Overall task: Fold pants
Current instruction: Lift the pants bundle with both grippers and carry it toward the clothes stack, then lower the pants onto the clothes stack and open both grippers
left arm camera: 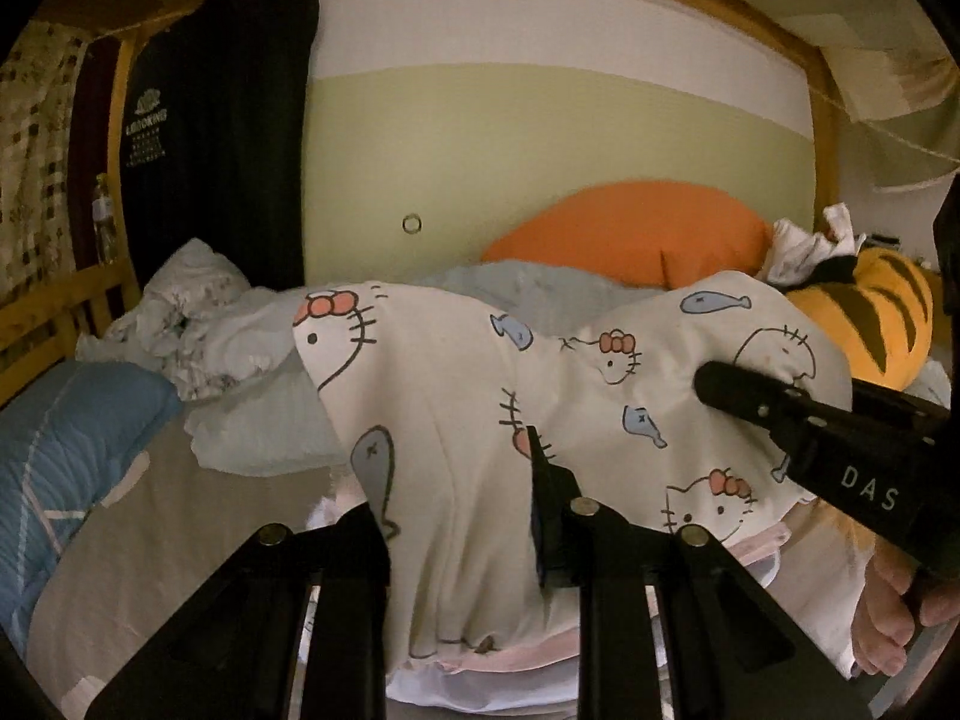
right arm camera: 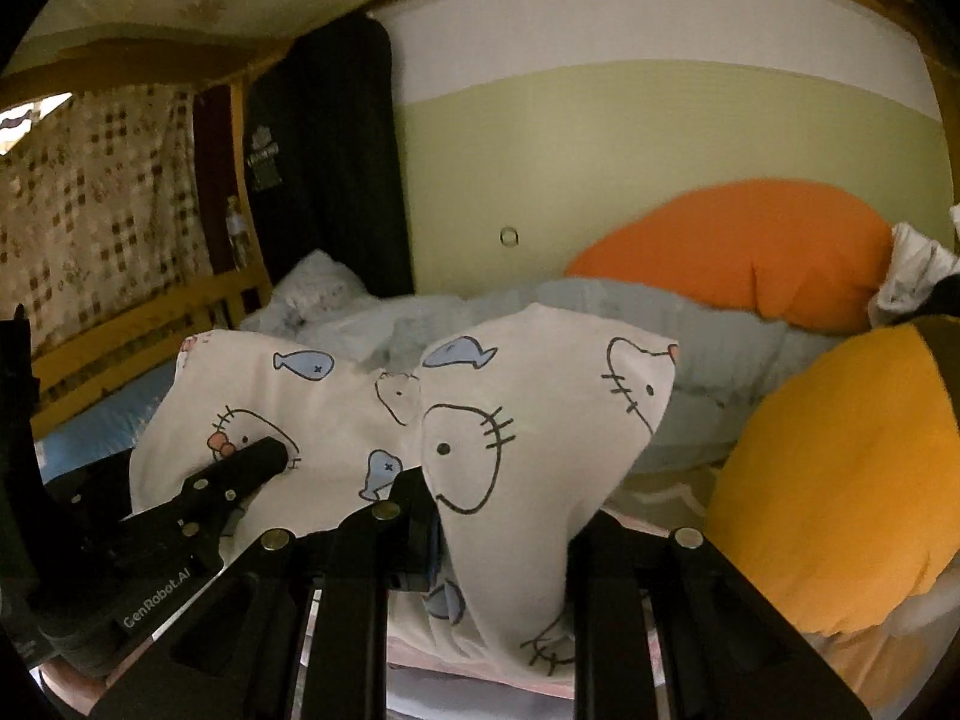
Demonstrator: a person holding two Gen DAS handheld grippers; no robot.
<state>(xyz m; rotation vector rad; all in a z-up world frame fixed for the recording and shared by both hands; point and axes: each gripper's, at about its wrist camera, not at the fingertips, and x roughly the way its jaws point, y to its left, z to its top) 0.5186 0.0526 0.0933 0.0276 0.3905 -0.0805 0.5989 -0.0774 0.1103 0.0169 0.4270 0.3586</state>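
The pants (left arm camera: 456,420) are white with cat faces and blue fish printed on them. They hang lifted over the bed, held up at two places. My left gripper (left arm camera: 462,516) is shut on the pants, which drape between its fingers. It also shows in the right wrist view (right arm camera: 264,456) at the left. My right gripper (right arm camera: 504,534) is shut on the pants (right arm camera: 540,420), whose cloth bulges up above the fingers. It also shows in the left wrist view (left arm camera: 714,384), reaching in from the right.
A bed with a grey sheet (left arm camera: 180,516), a blue quilt (left arm camera: 54,444), crumpled pale bedding (left arm camera: 198,312), an orange pillow (left arm camera: 630,234) and a tiger plush (left arm camera: 876,312). A wooden bed frame (left arm camera: 54,306) stands at the left. Bare toes (left arm camera: 888,612) are at the right.
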